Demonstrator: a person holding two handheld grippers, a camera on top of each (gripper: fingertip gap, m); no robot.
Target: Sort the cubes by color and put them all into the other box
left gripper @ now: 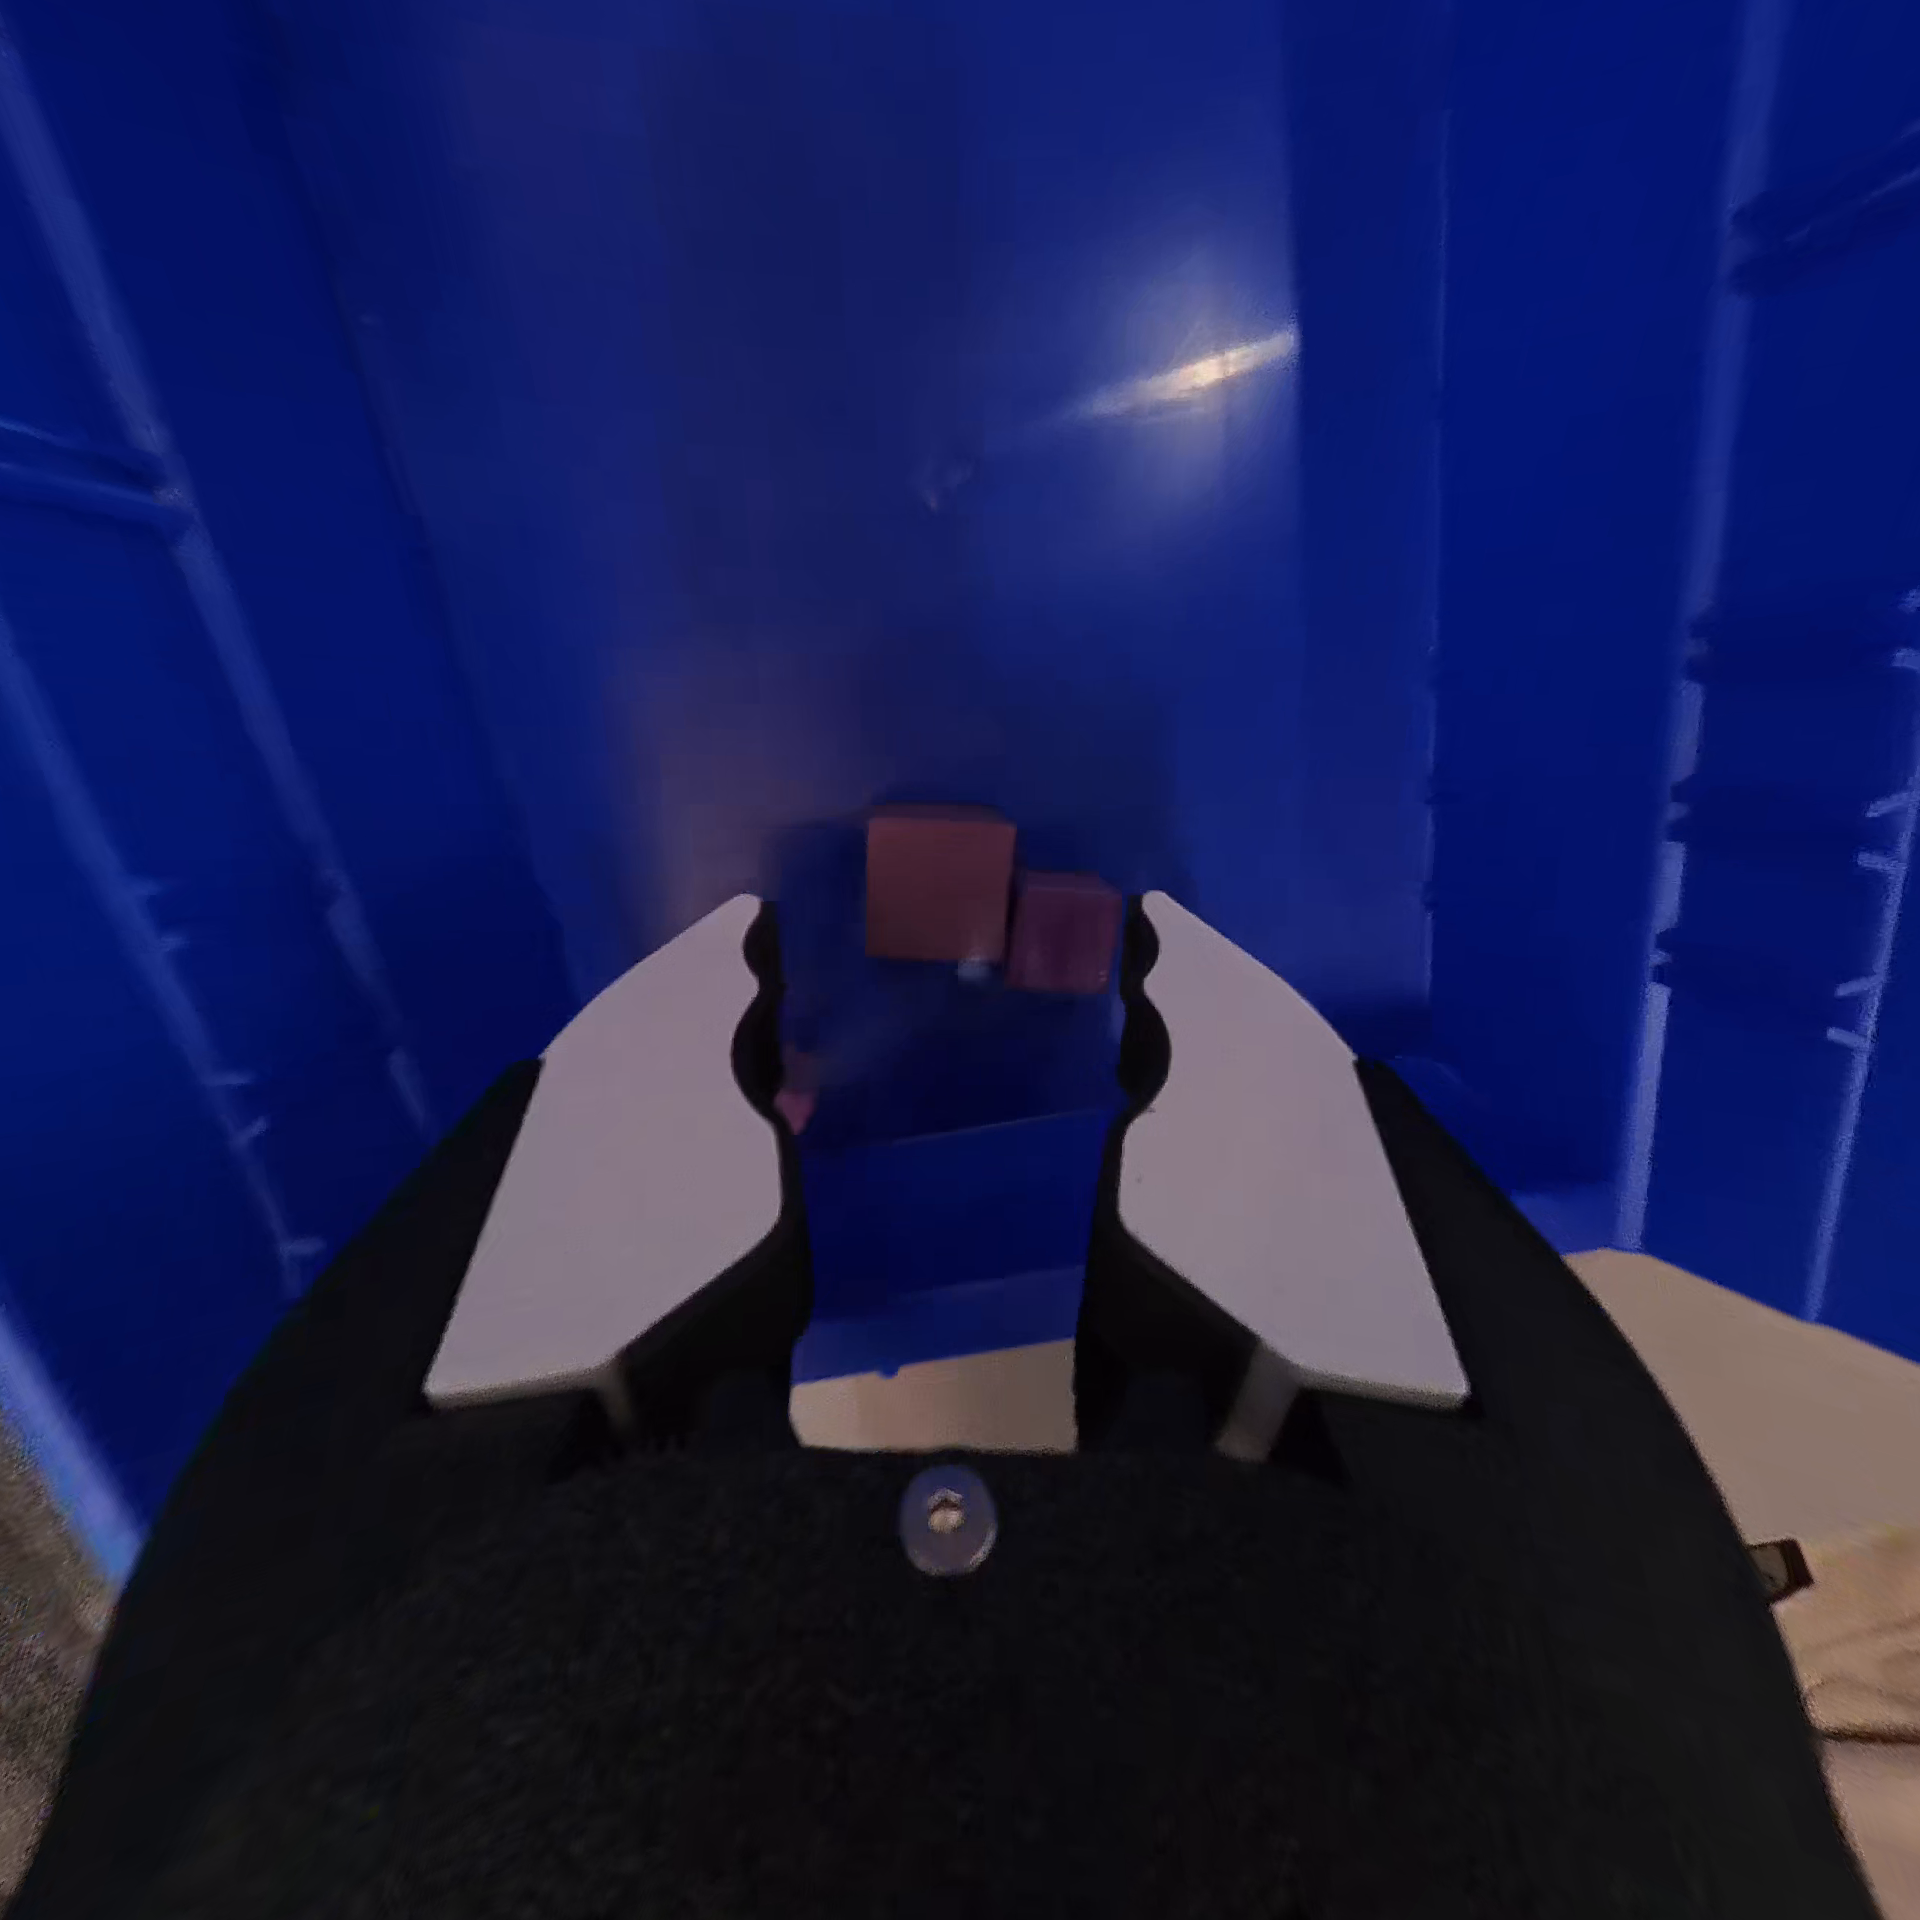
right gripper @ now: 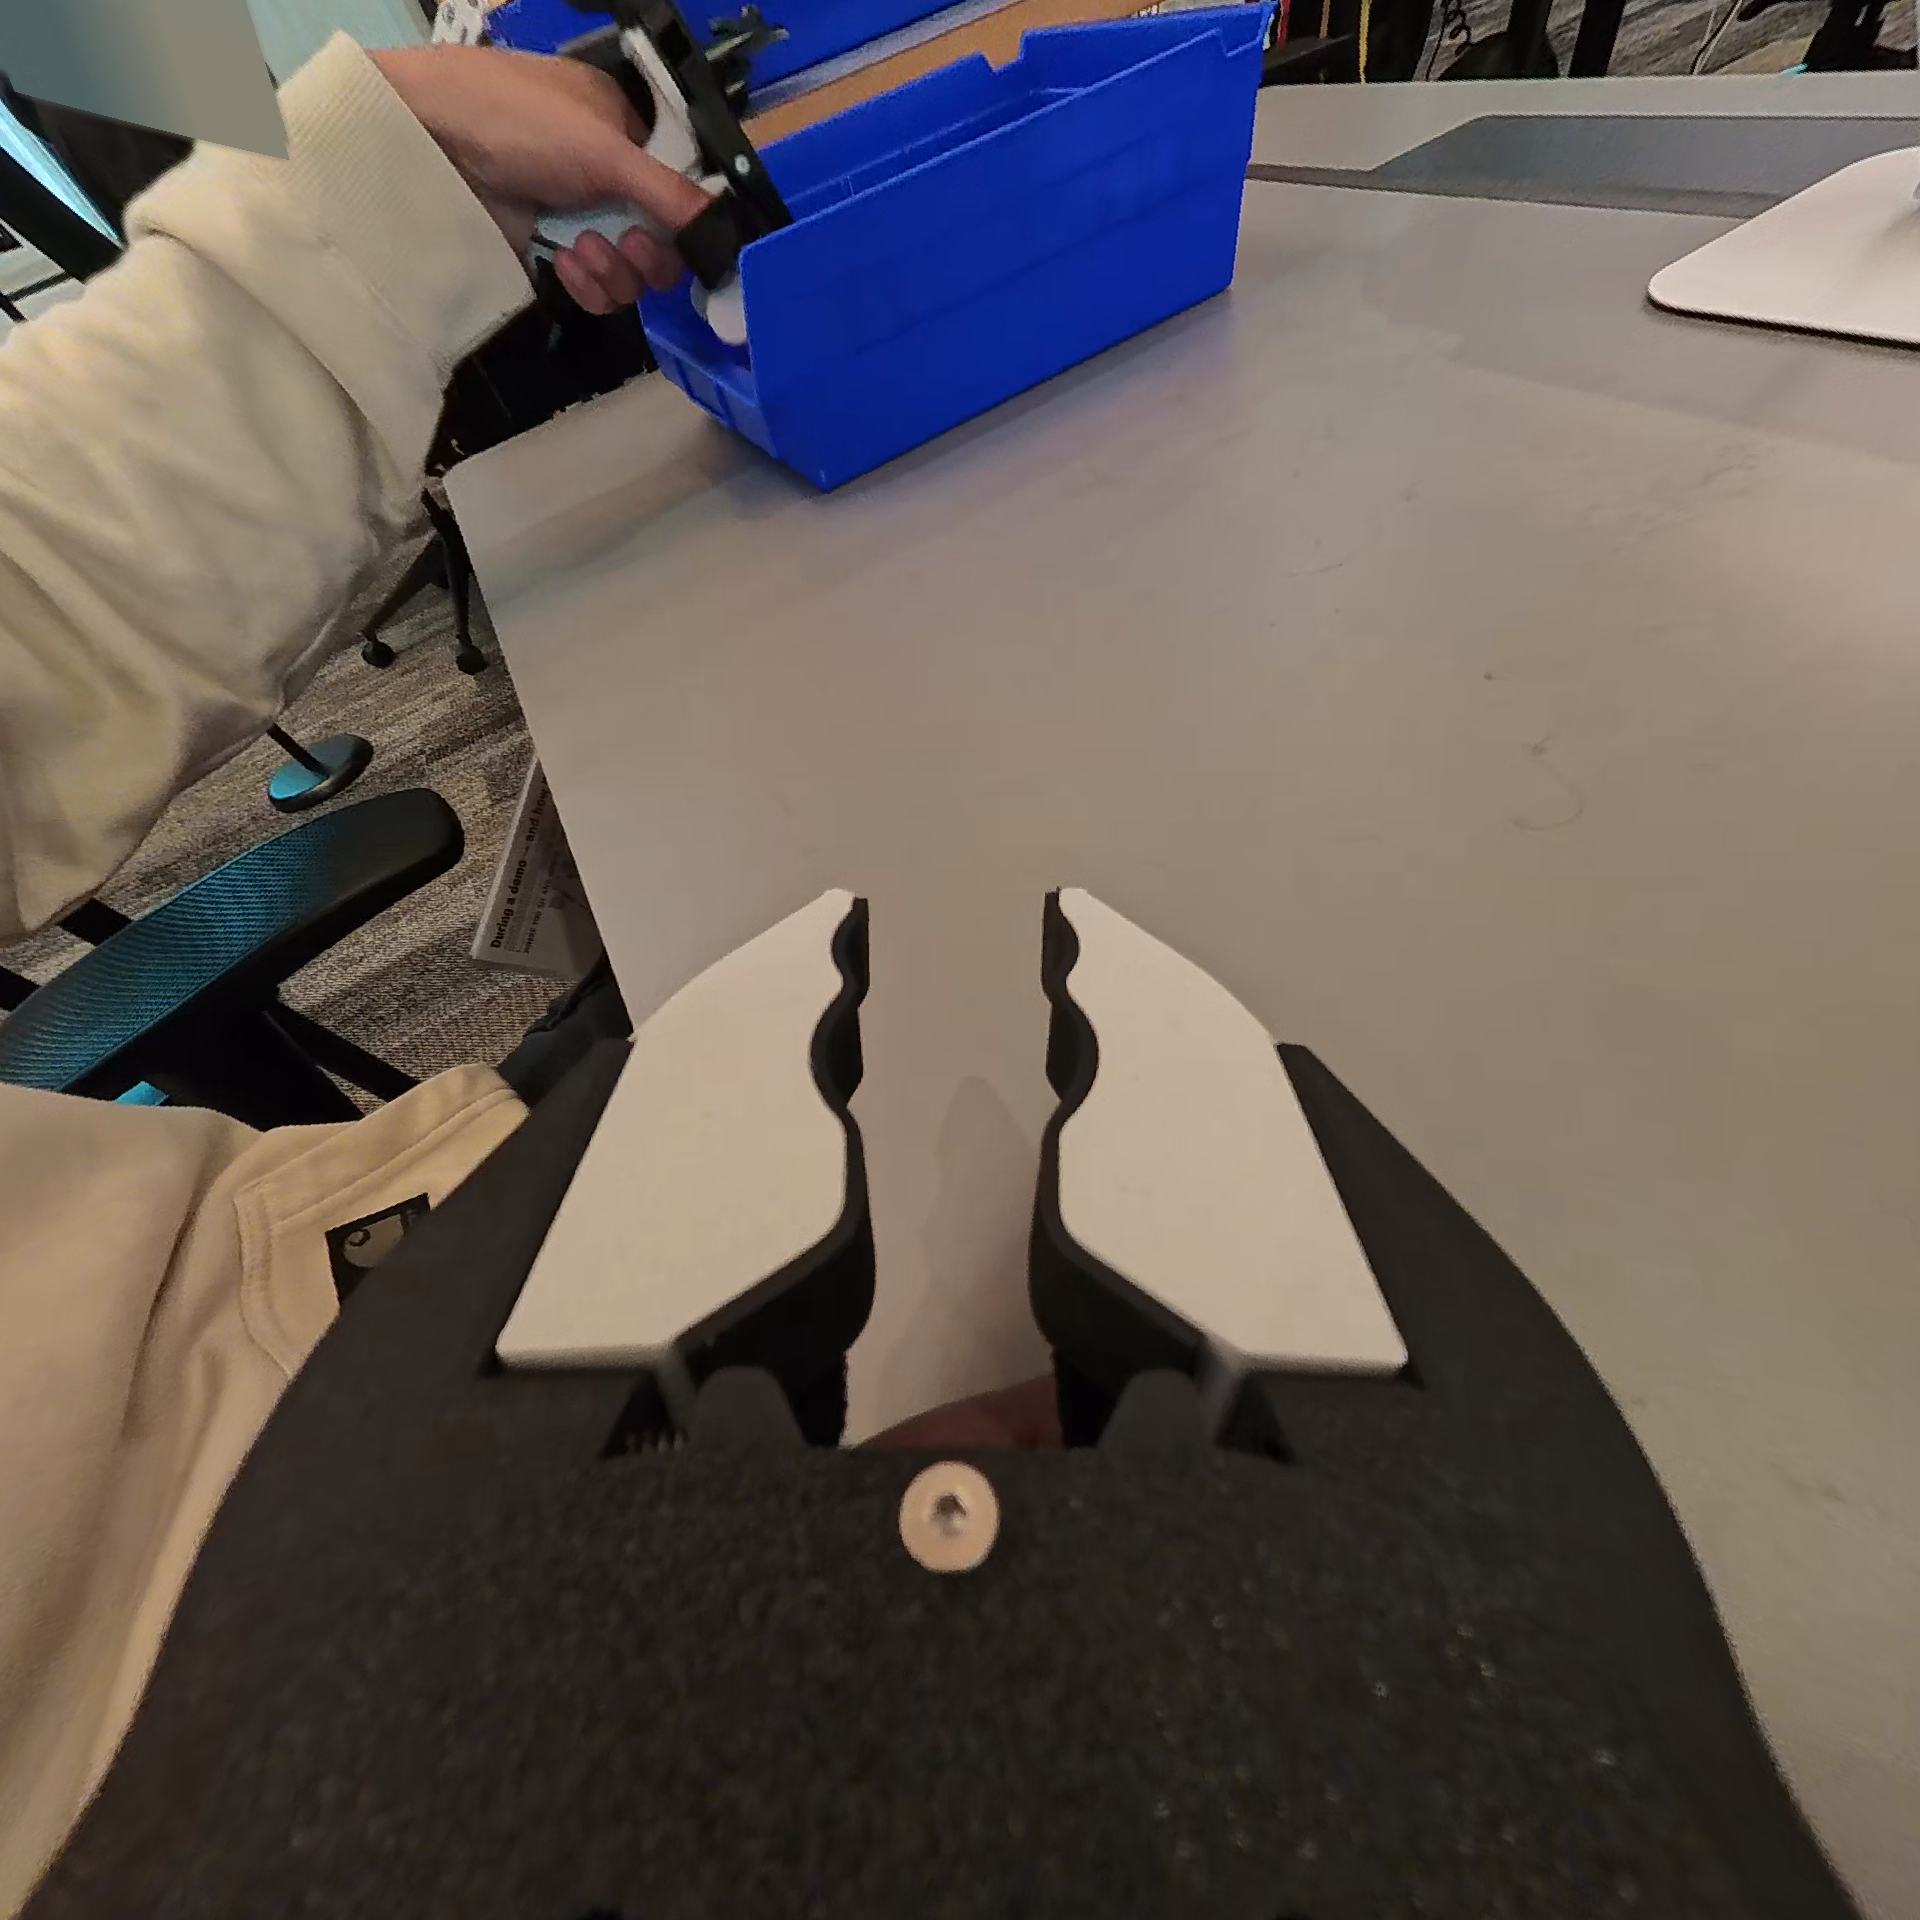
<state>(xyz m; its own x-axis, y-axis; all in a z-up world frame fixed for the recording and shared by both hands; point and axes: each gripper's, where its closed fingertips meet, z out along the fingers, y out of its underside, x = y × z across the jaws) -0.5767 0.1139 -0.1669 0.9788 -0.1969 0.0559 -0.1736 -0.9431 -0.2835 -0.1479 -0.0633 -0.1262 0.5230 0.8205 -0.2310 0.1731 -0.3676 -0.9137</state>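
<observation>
Blue plastic box (right gripper: 997, 301): we find it at the far left corner of the grey desk (right gripper: 1247, 727), open-topped, with a second blue box just behind it. Inside, our left wrist view shows two cubes on the box floor: one reddish-brown cube (left gripper: 938, 900) and one darker purple cube (left gripper: 1062, 932) touching its right side, both close to the far wall. Left gripper (left gripper: 945, 914): we hold it down inside the box, jaws parted wide and empty, the cubes just beyond the tips. Right gripper (right gripper: 954, 906): we hold it low over bare desk, well apart from the box, jaws partly open, holding nothing. Also noted: a cream sleeve (right gripper: 208, 416), a white stand base (right gripper: 1808, 260) at far right, a black chair (right gripper: 208, 935) on carpet.
</observation>
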